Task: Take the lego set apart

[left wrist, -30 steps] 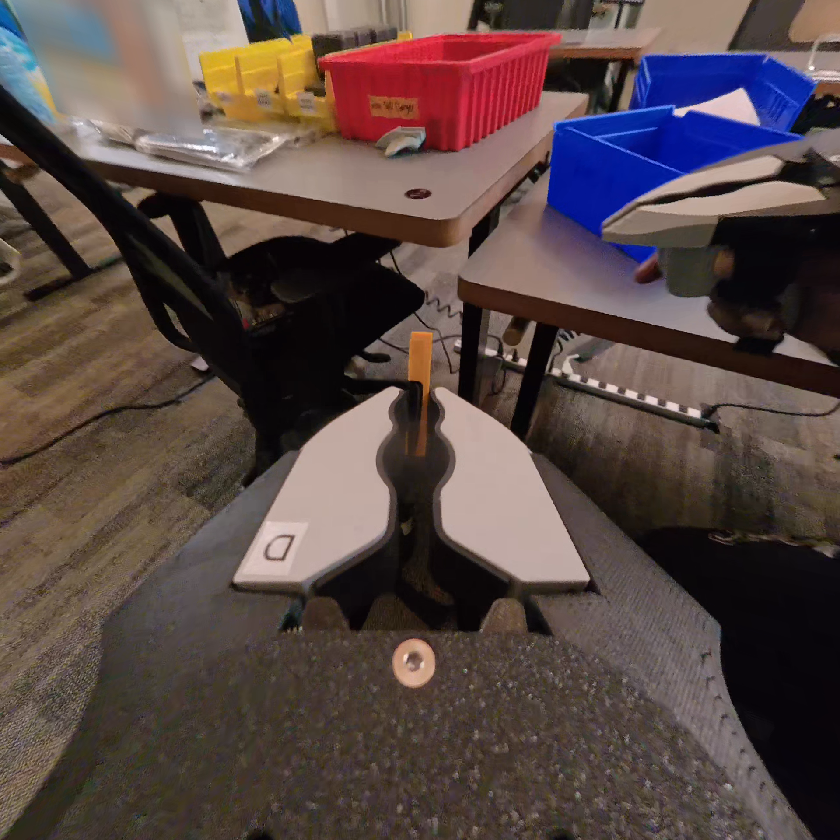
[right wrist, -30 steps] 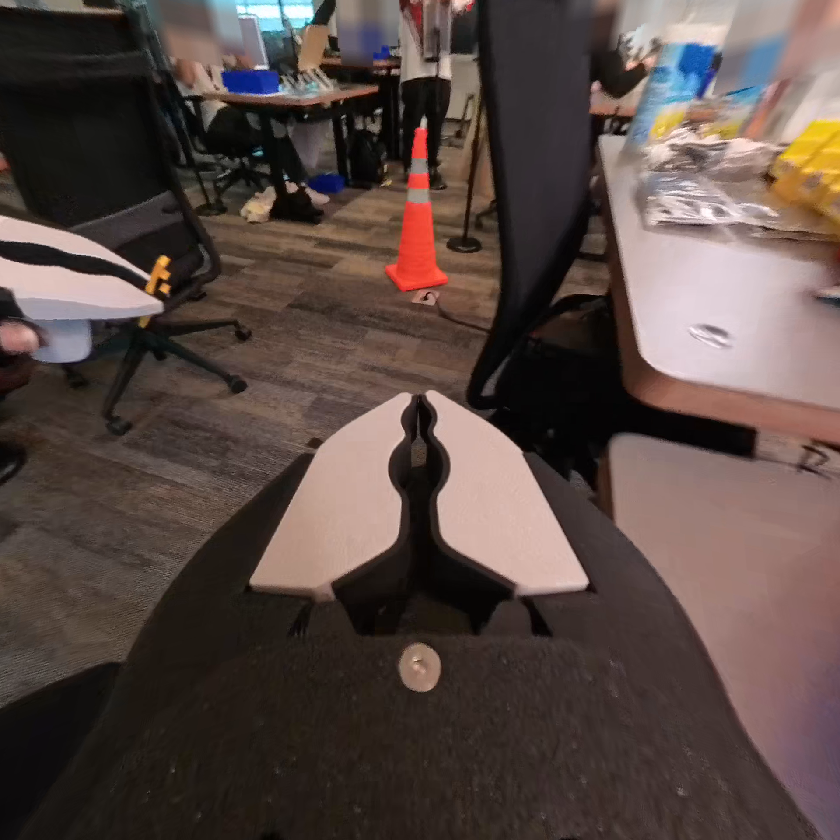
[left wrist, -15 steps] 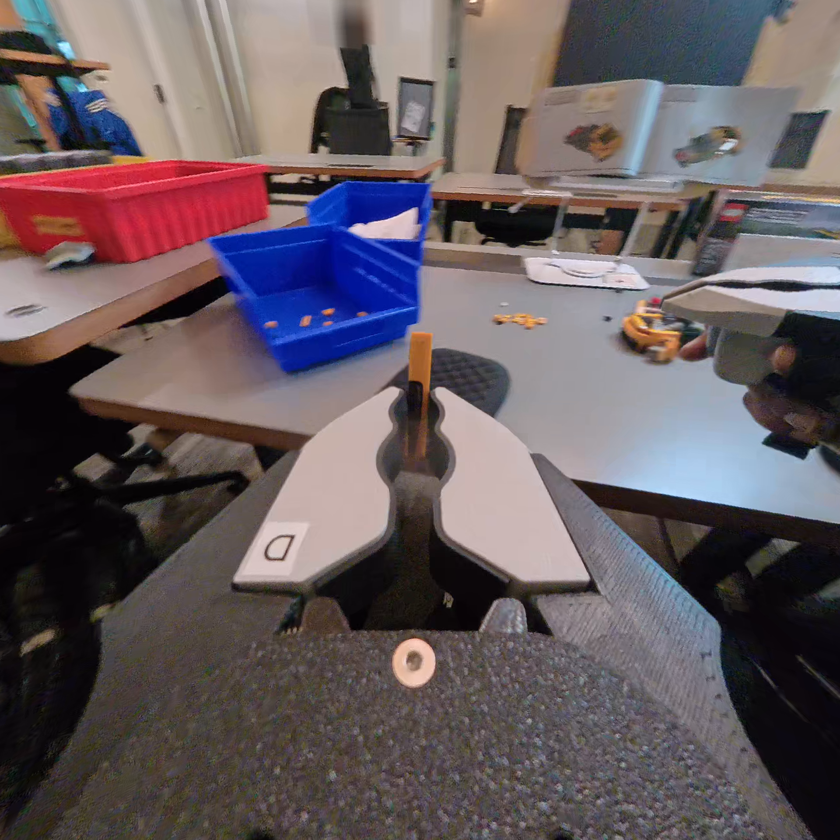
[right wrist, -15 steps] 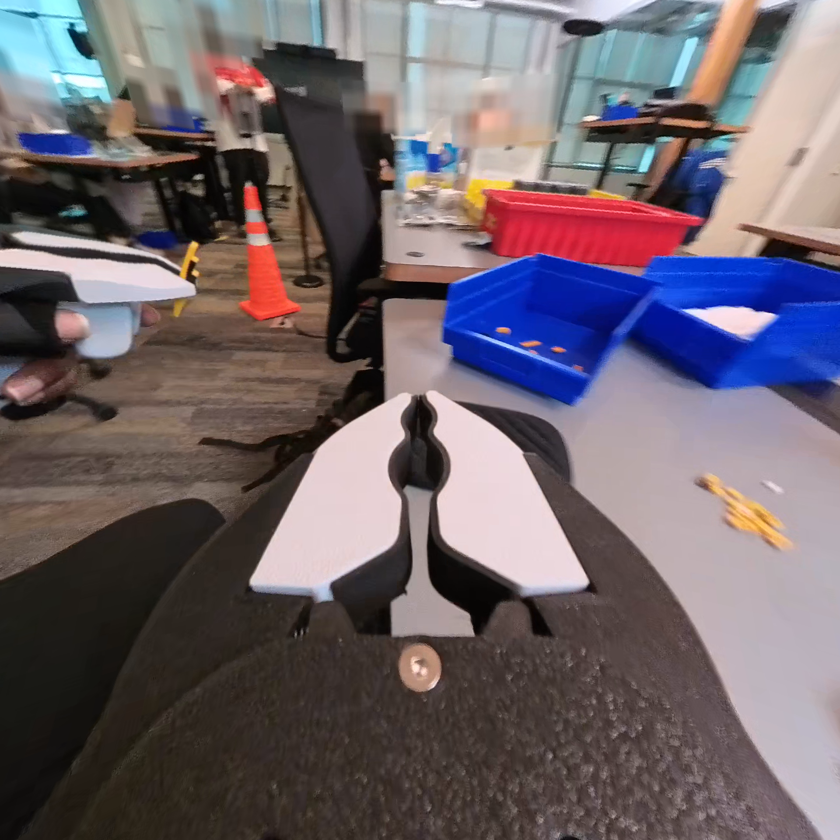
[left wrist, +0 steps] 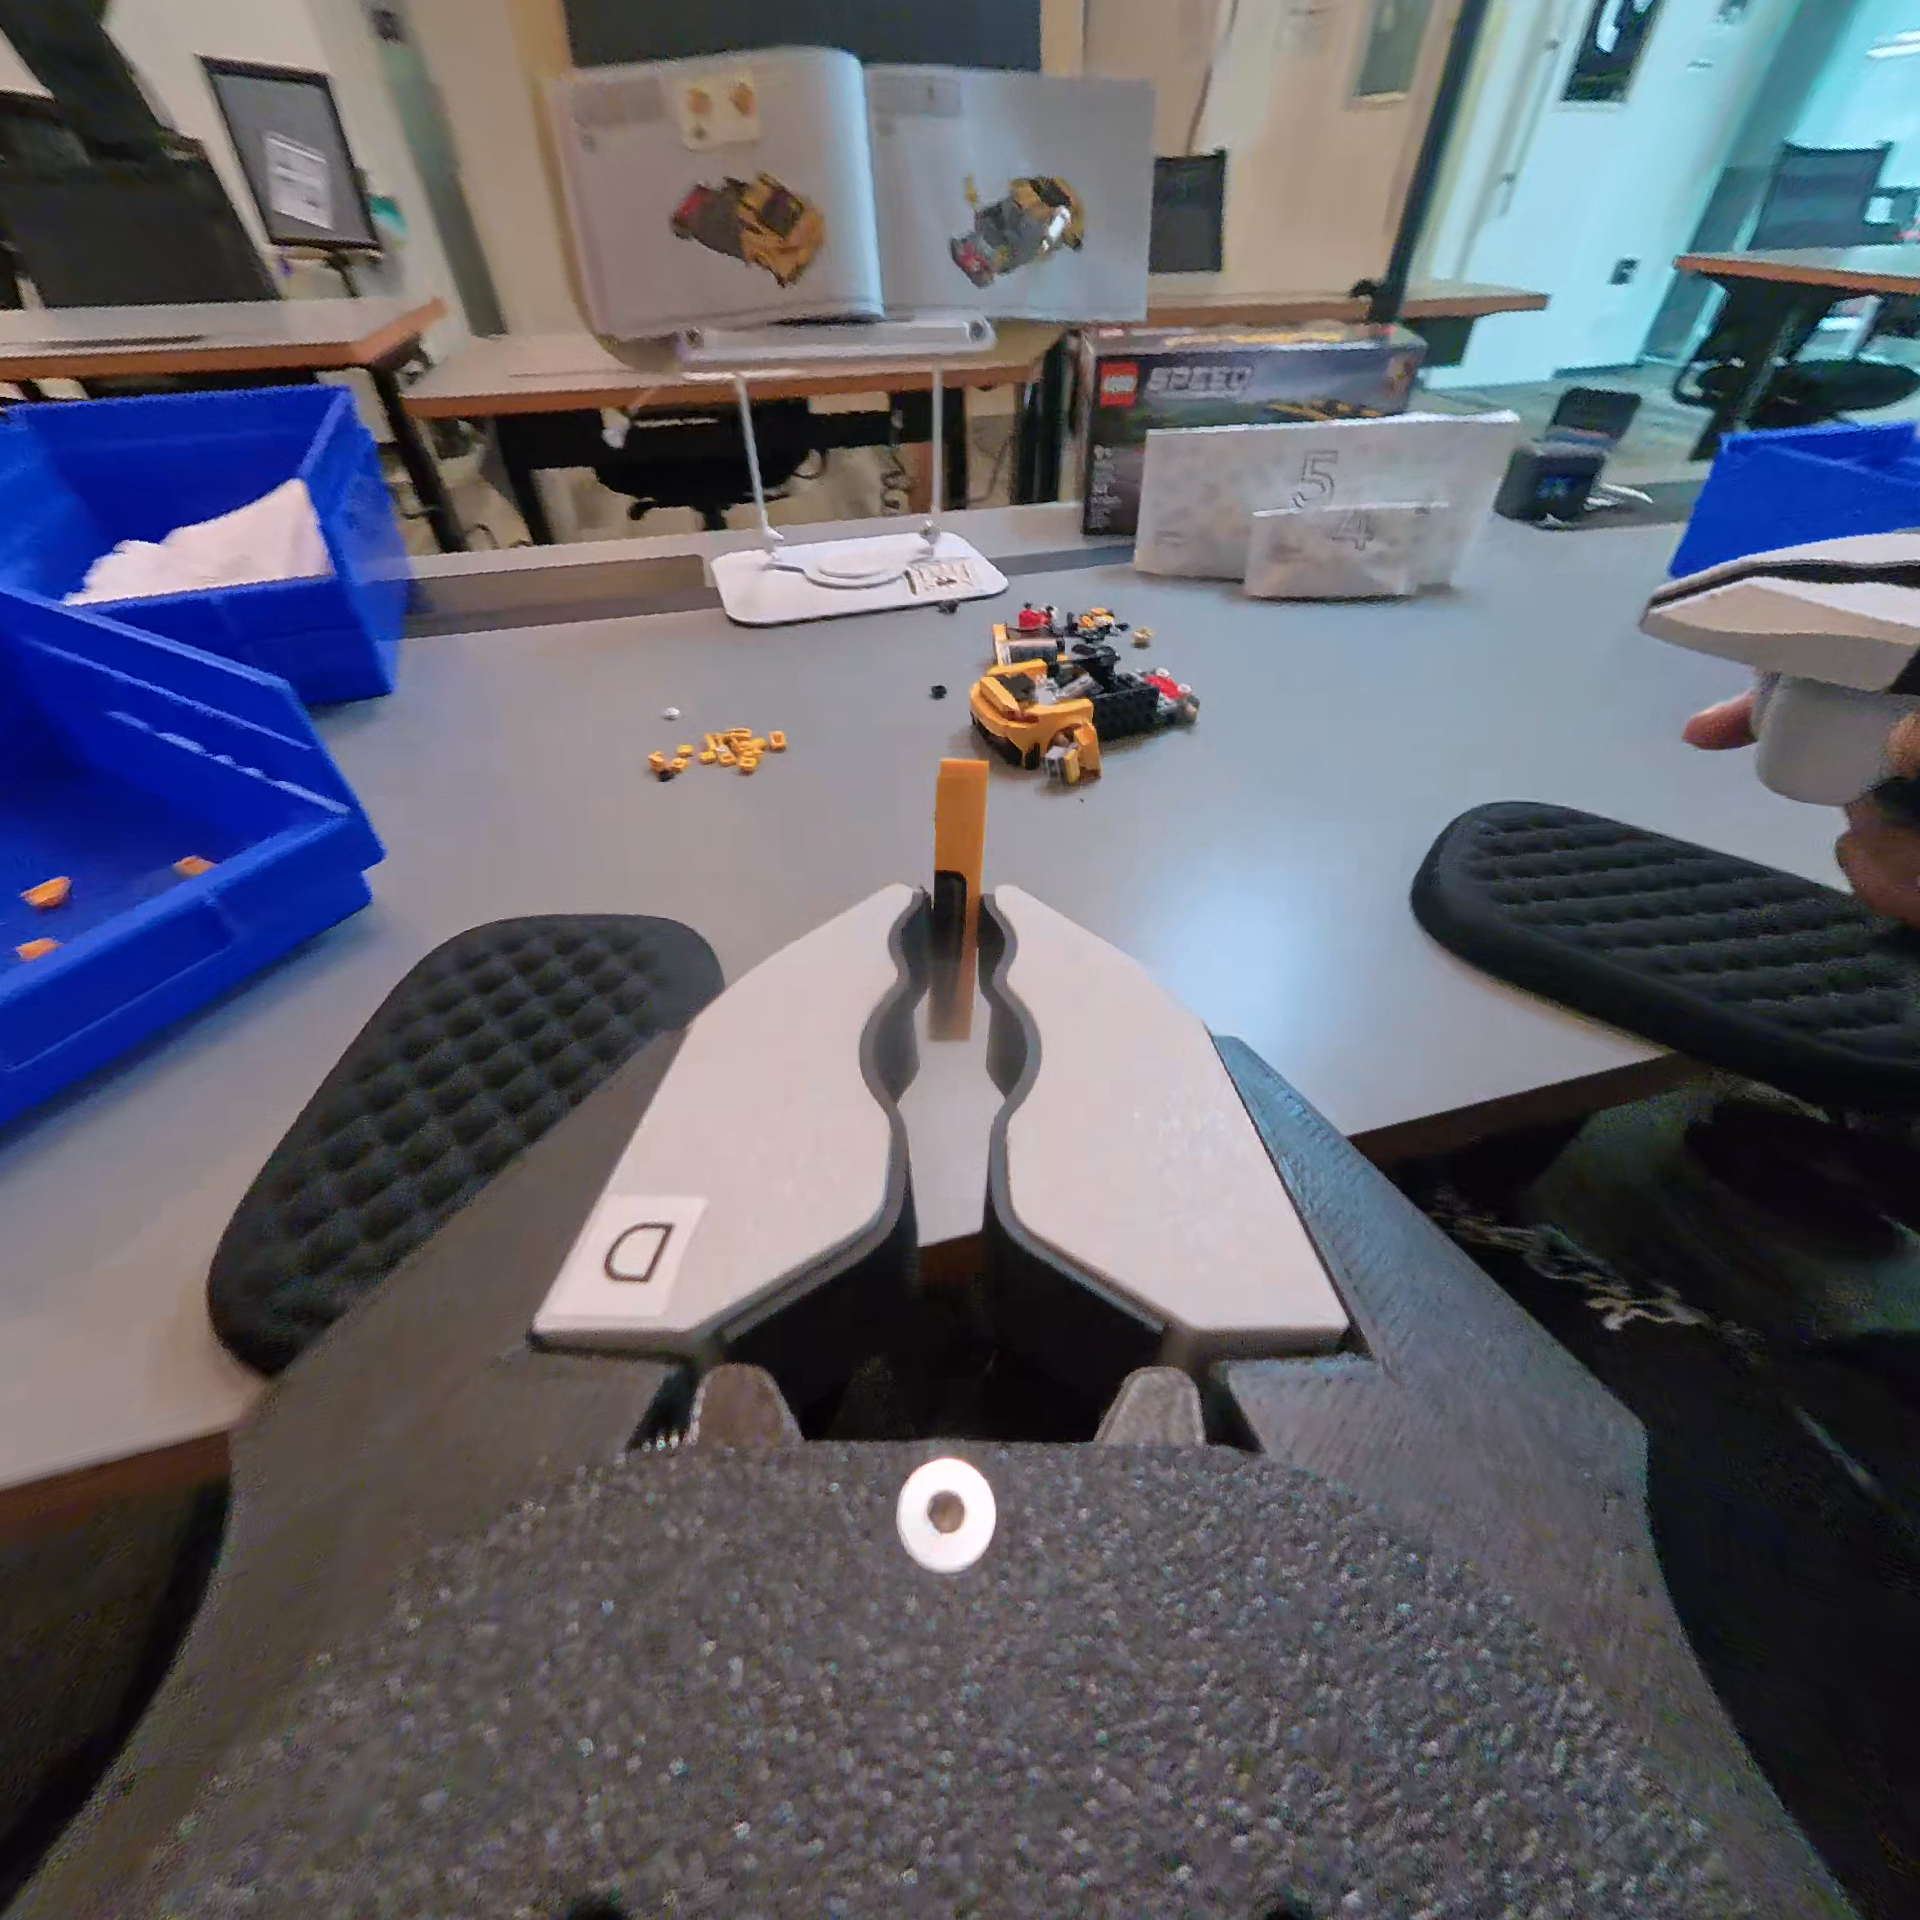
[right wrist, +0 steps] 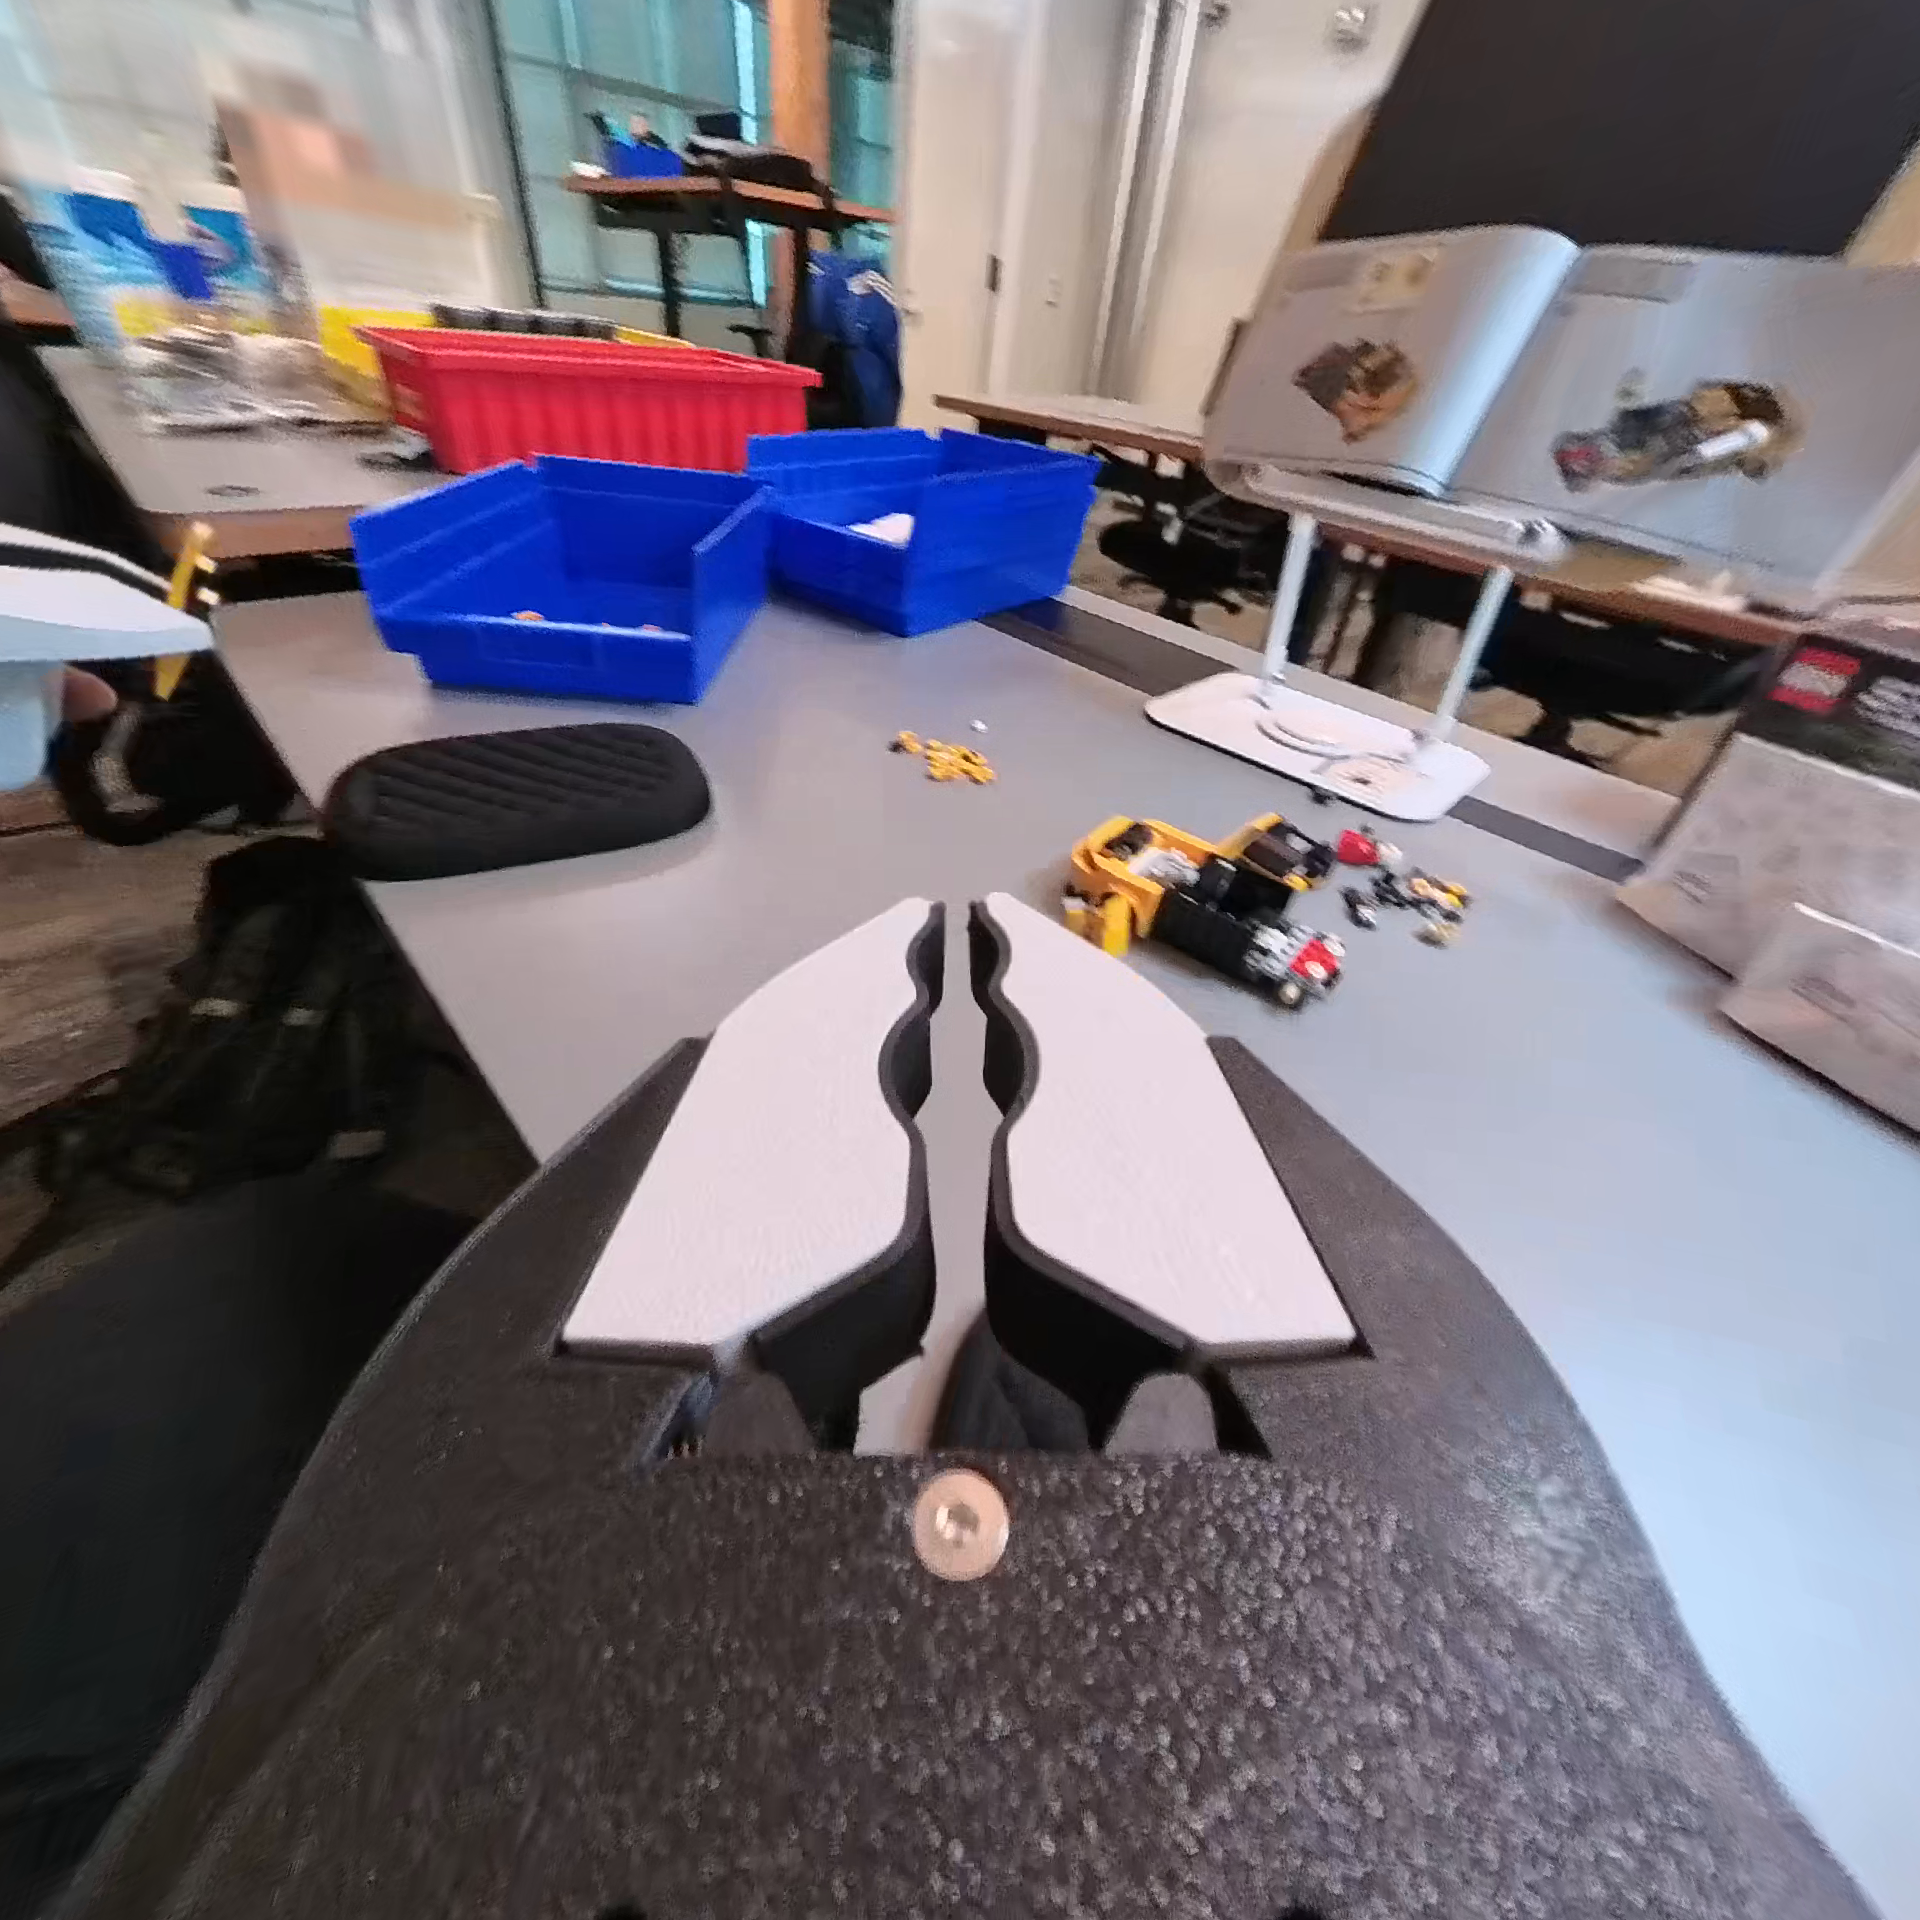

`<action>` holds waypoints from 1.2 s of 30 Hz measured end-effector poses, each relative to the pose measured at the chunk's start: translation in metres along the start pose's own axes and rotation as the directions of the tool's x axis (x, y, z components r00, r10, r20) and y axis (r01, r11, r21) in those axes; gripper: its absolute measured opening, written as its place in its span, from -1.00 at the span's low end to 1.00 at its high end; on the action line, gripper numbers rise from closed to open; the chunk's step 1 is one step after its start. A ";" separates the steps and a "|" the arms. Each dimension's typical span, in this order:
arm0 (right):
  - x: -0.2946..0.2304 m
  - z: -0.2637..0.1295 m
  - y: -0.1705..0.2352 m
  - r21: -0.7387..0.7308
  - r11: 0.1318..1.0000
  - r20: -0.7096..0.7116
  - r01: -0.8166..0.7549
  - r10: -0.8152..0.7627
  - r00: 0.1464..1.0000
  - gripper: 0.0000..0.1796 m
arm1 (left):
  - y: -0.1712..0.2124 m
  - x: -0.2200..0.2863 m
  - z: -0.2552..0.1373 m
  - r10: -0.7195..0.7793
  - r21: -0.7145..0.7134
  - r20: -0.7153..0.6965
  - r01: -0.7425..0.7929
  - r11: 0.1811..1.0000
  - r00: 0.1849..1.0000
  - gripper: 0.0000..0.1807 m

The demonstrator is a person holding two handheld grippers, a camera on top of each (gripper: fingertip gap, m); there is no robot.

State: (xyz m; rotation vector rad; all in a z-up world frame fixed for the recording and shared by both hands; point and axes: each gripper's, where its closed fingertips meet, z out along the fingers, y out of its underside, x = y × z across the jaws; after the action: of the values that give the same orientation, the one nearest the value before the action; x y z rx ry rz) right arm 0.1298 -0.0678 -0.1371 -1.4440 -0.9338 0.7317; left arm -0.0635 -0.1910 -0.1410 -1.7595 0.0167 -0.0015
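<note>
The grey table (left wrist: 1299, 914) is stretching out ahead of both grippers. Ahead-left of the left gripper (left wrist: 951, 904), two blue bins (left wrist: 208, 790) are sitting side by side, the nearer one holding a few small orange pieces. Straight ahead and beyond it, an open instruction booklet (left wrist: 852, 197) is standing on a white stand (left wrist: 857, 582). A black padded rest (left wrist: 457, 1101) is lying just left of this gripper, another (left wrist: 1662, 966) to its right.

The partly dismantled yellow-and-black lego car (right wrist: 1205, 894) is lying ahead-right of the right gripper (right wrist: 956, 914), loose parts beside it; a scatter of small yellow pieces (right wrist: 945, 758) is lying farther ahead.

The left gripper is clamping an upright orange lego piece (left wrist: 961, 821) between its tips. The right gripper is holding nothing, its jaws standing a narrow slit apart.
</note>
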 end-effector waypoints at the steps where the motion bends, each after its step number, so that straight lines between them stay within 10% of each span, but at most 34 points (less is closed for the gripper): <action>1: 0.006 0.000 0.007 -0.013 1.000 -0.024 -0.005 0.005 1.000 -0.96 | 0.004 -0.006 0.011 0.006 -0.011 -0.026 -0.006 1.000 1.000 -0.91; 17: 0.142 0.057 0.027 -0.026 0.996 -0.256 -0.081 0.072 0.964 -0.95 | -0.021 -0.089 0.219 0.099 -0.055 -0.139 -0.108 0.993 0.985 -0.91; 24: 0.120 0.046 -0.016 0.046 0.994 -0.158 -0.099 0.105 0.982 -0.93 | -0.060 -0.039 0.193 0.094 -0.013 -0.193 -0.098 0.995 0.977 -0.91; 36: 0.131 0.090 0.000 -0.013 0.987 -0.119 -0.159 0.156 0.981 -0.91 | -0.008 -0.041 0.211 0.087 -0.107 -0.250 -0.117 0.987 0.964 -0.91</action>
State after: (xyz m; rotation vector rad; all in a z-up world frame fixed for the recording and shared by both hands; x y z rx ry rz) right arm 0.1147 0.0906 -0.1347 -1.5766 -0.7455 0.7457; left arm -0.1024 0.0181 -0.1728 -1.8687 0.2935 -0.1453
